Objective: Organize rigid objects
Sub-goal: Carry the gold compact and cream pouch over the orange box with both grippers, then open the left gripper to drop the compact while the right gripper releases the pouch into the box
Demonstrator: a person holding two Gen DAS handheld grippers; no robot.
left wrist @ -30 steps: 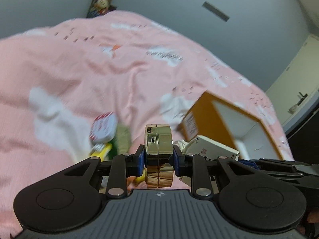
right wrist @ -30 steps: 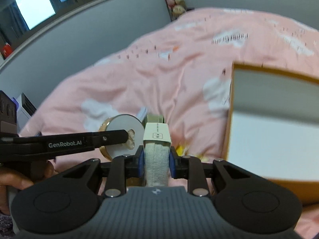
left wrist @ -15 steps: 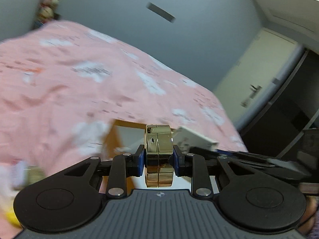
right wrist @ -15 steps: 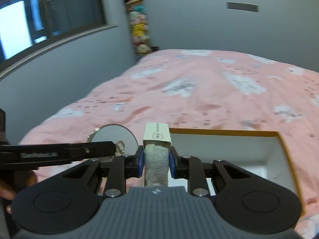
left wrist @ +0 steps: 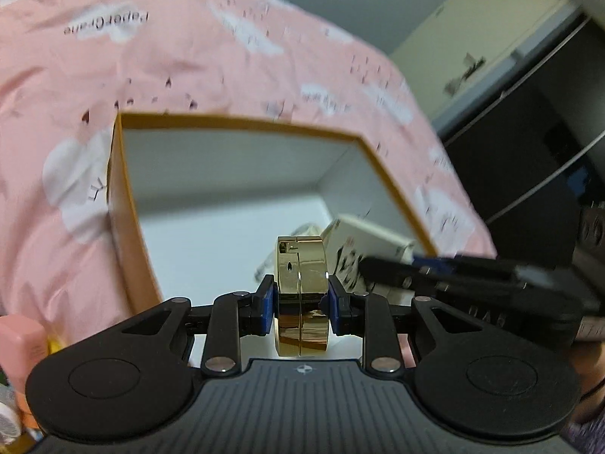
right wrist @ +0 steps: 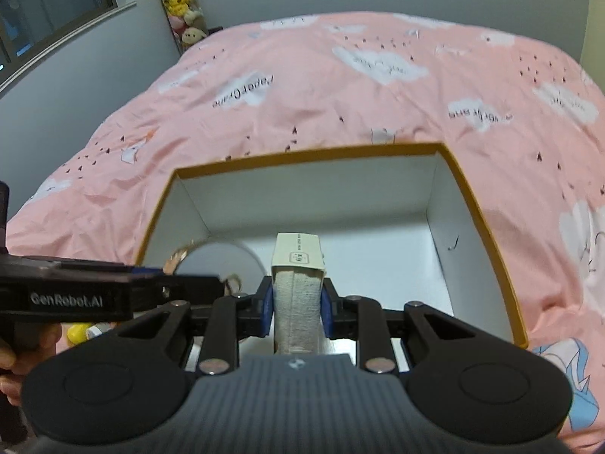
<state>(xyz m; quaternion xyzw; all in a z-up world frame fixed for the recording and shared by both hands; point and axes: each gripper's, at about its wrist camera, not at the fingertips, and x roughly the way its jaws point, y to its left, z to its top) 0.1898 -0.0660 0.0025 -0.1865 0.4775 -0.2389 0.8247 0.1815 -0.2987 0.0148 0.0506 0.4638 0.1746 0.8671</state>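
An open box with an orange rim (left wrist: 234, 119) and white inside lies on the pink bedspread. My left gripper (left wrist: 301, 299) is shut on a gold round compact (left wrist: 301, 265), held edge-on above the box's near side. My right gripper (right wrist: 298, 299) is shut on a small white carton (right wrist: 298, 255) with a grey woven side, above the box (right wrist: 310, 155). In the right wrist view the compact's round pale face (right wrist: 221, 261) shows at the left, inside the box outline. The carton (left wrist: 368, 238) appears just right of the compact in the left wrist view.
The pink cloud-print bedspread (right wrist: 340, 87) surrounds the box. A pink item (left wrist: 20, 336) and a yellow item (right wrist: 79, 333) lie left of the box. Plush toys (right wrist: 181, 7) hang in the far corner. A pale door (left wrist: 472, 38) and dark furniture (left wrist: 548, 143) stand to the right.
Both grippers have swung across the bed from beside the box to over its open top, each keeping its grip. The box now fills the middle of both views.
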